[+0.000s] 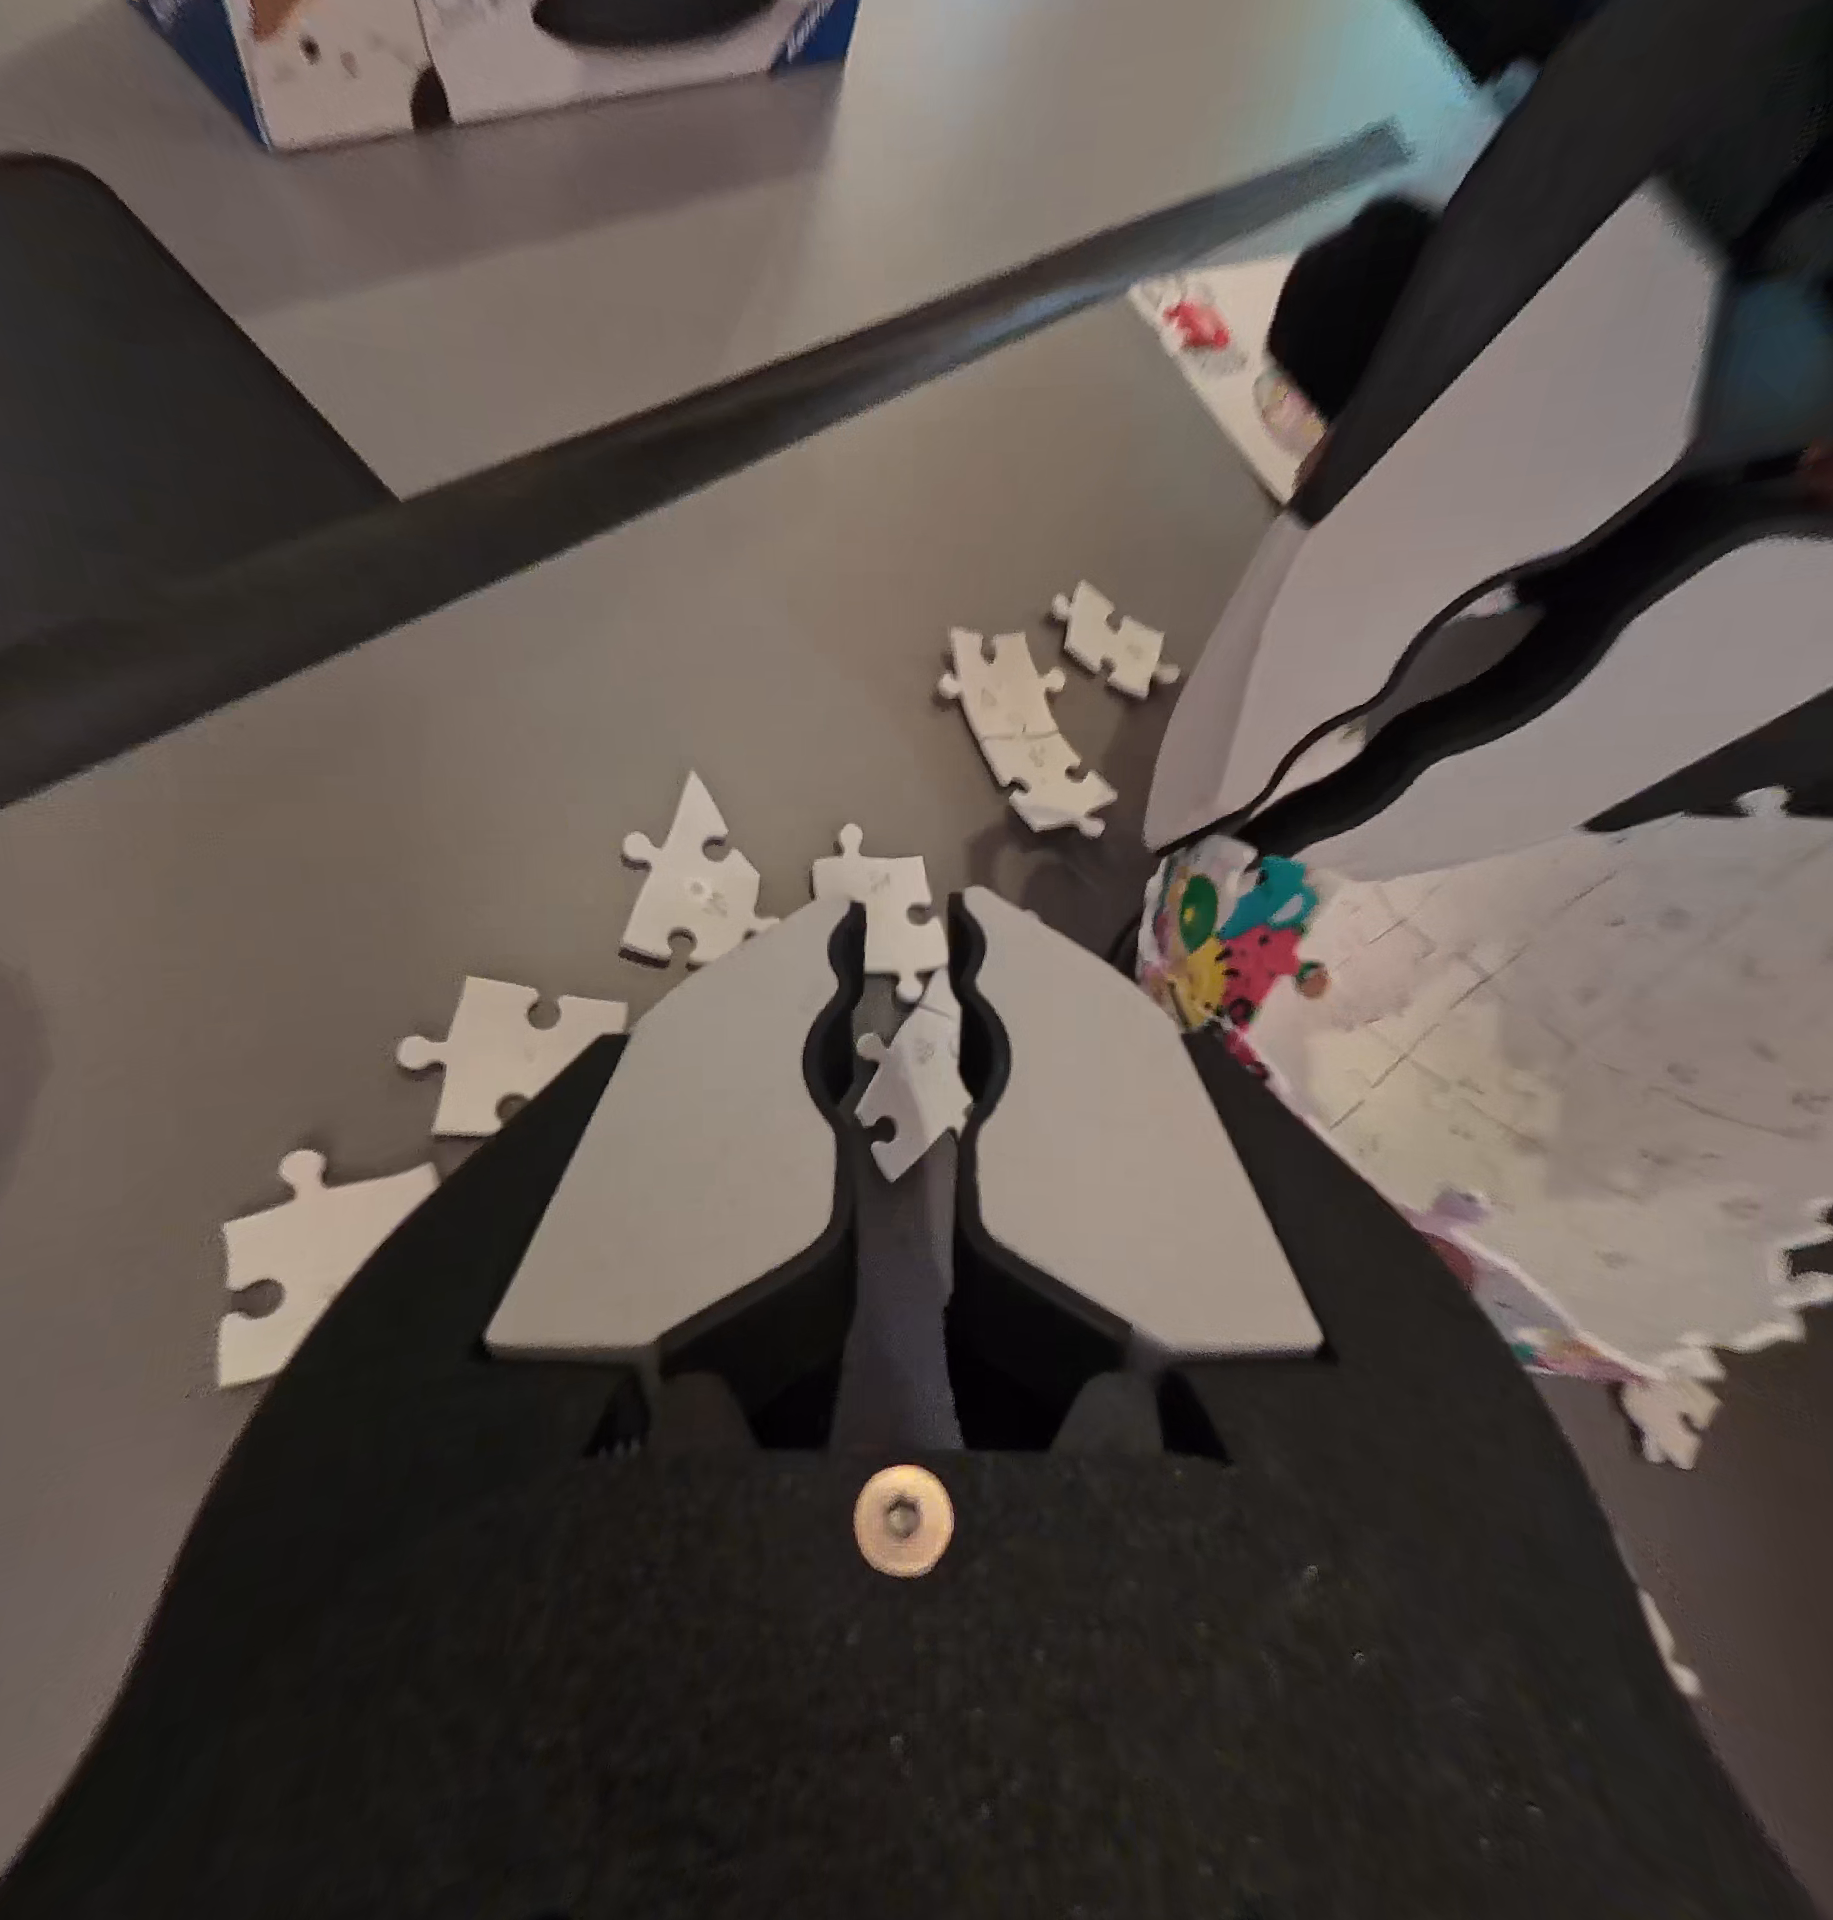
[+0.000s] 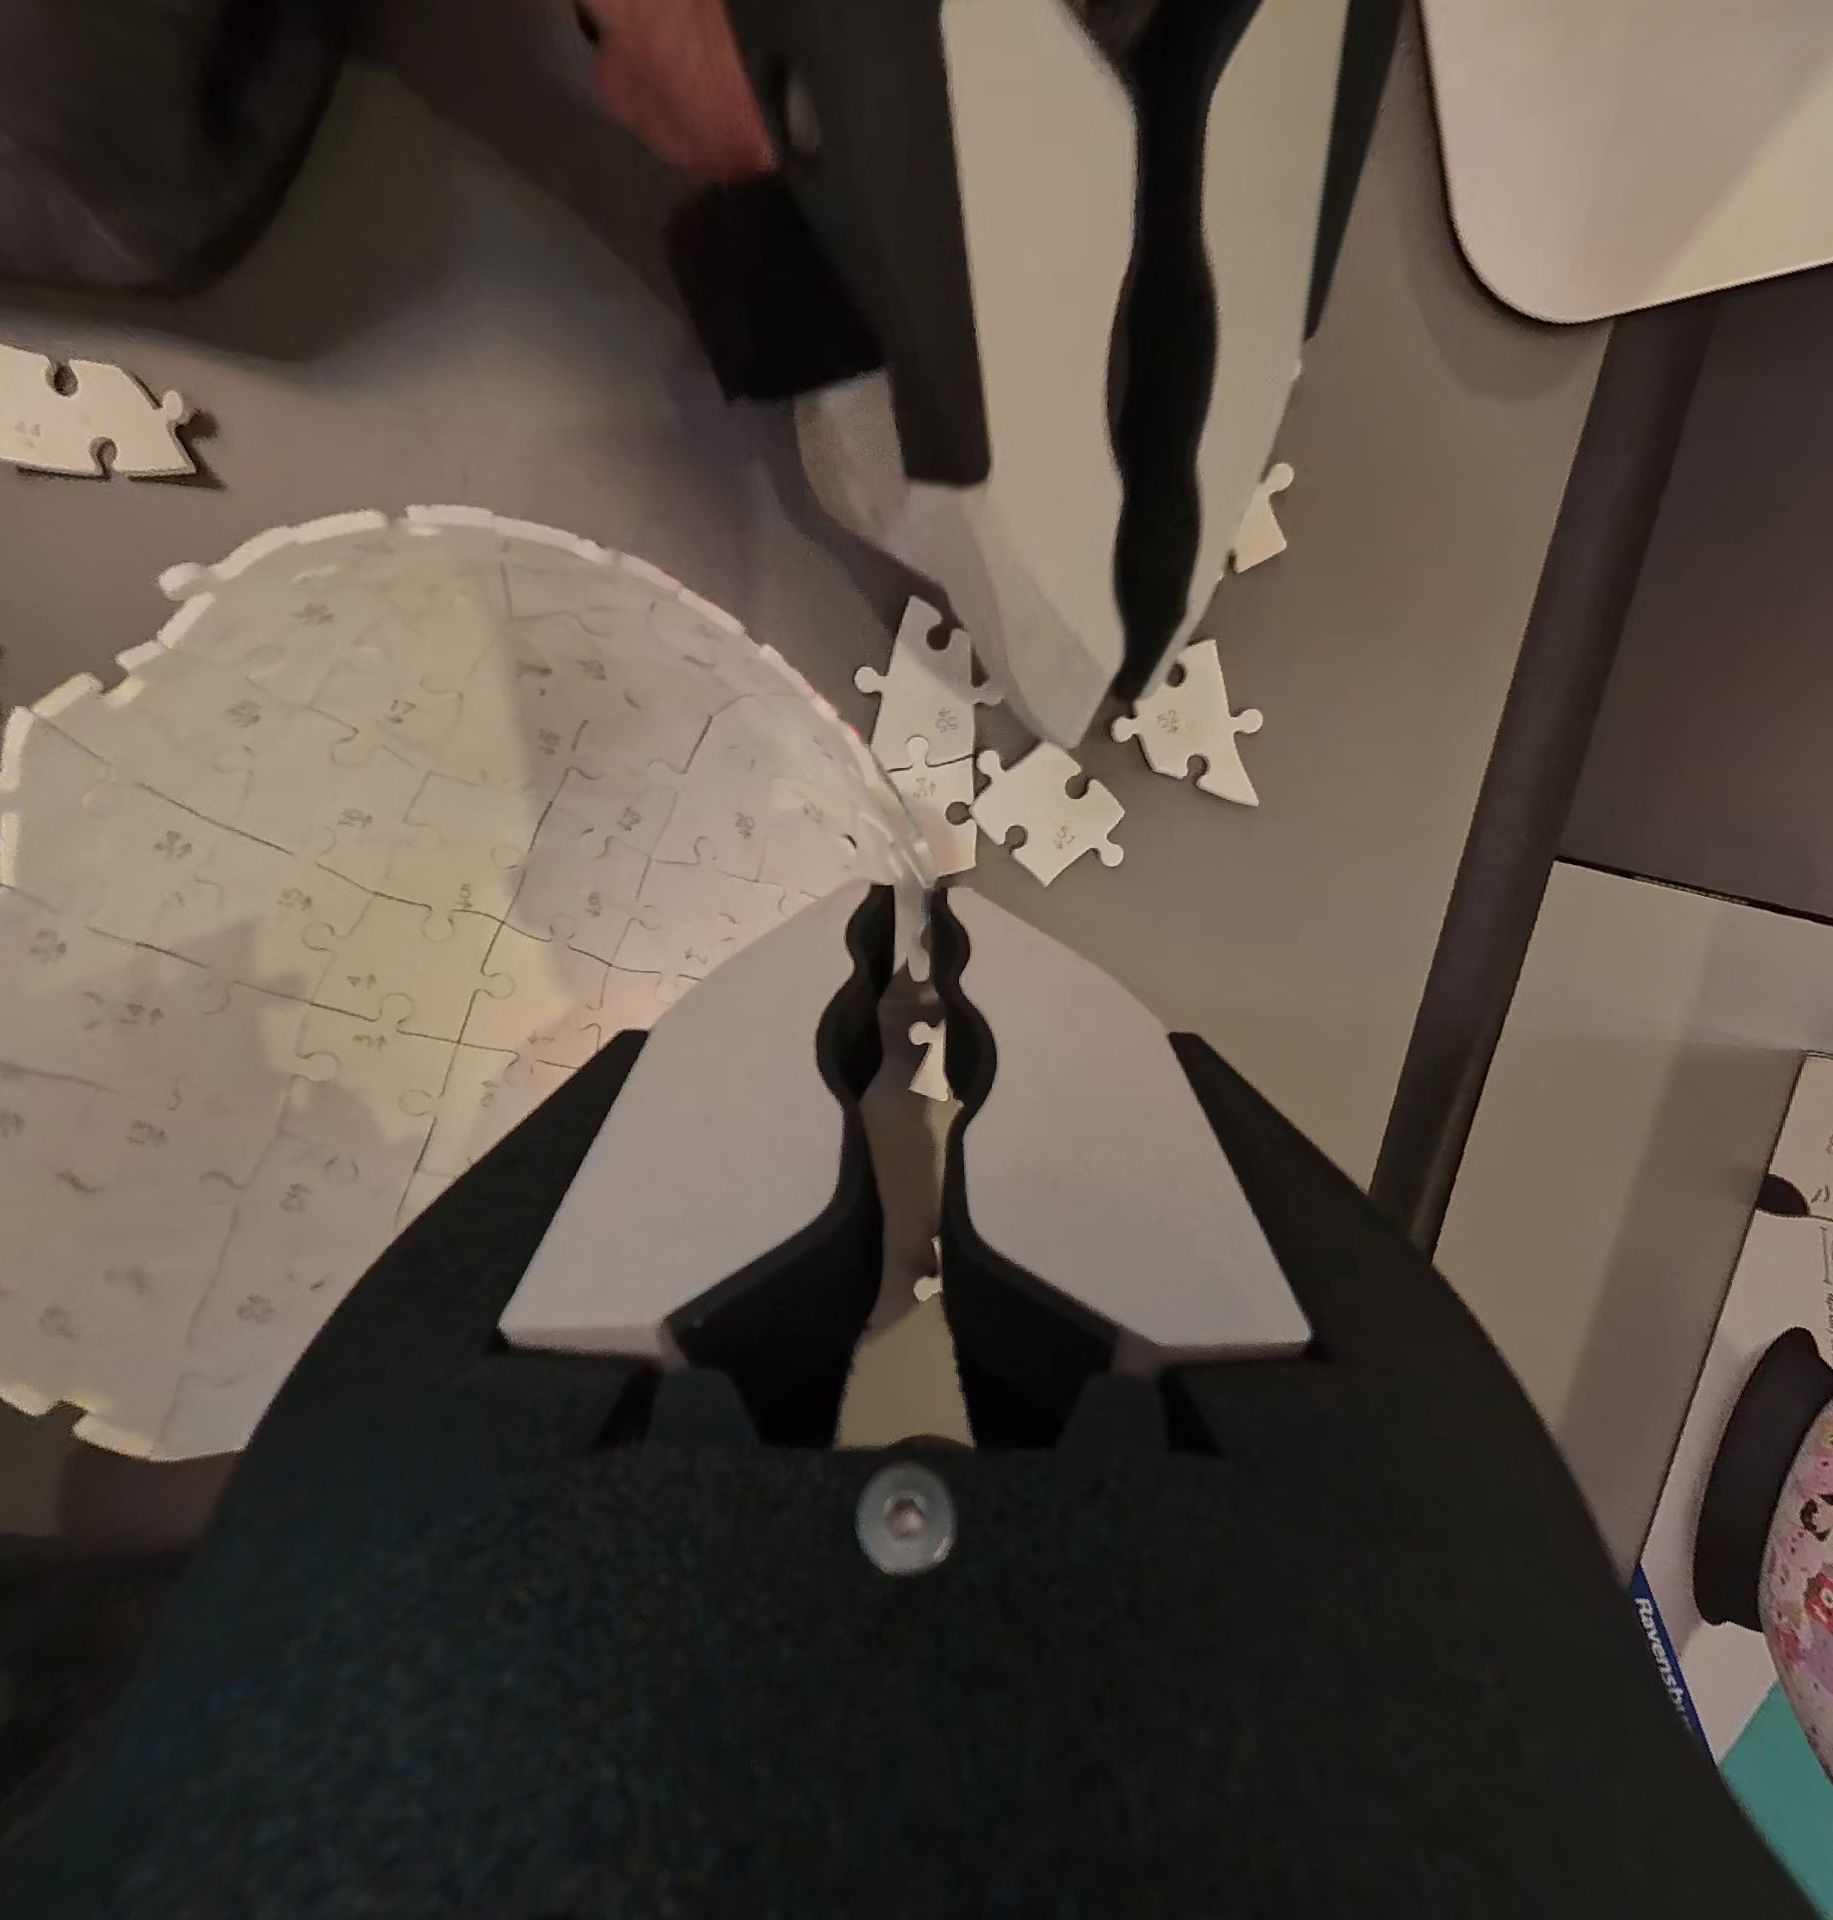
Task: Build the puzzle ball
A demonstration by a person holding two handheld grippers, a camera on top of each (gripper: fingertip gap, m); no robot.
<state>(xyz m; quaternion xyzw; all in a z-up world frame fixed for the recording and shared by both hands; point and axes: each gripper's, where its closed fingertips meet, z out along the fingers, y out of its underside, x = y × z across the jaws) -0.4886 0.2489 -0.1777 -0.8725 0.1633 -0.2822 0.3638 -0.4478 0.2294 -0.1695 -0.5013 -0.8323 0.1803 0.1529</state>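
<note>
Your left tongs point(image 1: 901, 940) hover low over loose white pieces point(image 1: 694, 883) scattered face-down on the grey surface point(image 1: 372, 810), jaws narrowed with a small gap; whether they pinch anything, you cannot tell. To the right, your right tongs point(image 2: 904, 899) clamp the rim of the half-built puzzle ball point(image 2: 372, 883), a curved shell showing its white inner side. The puzzle box point(image 2: 1805, 1299) sits far right.
</note>
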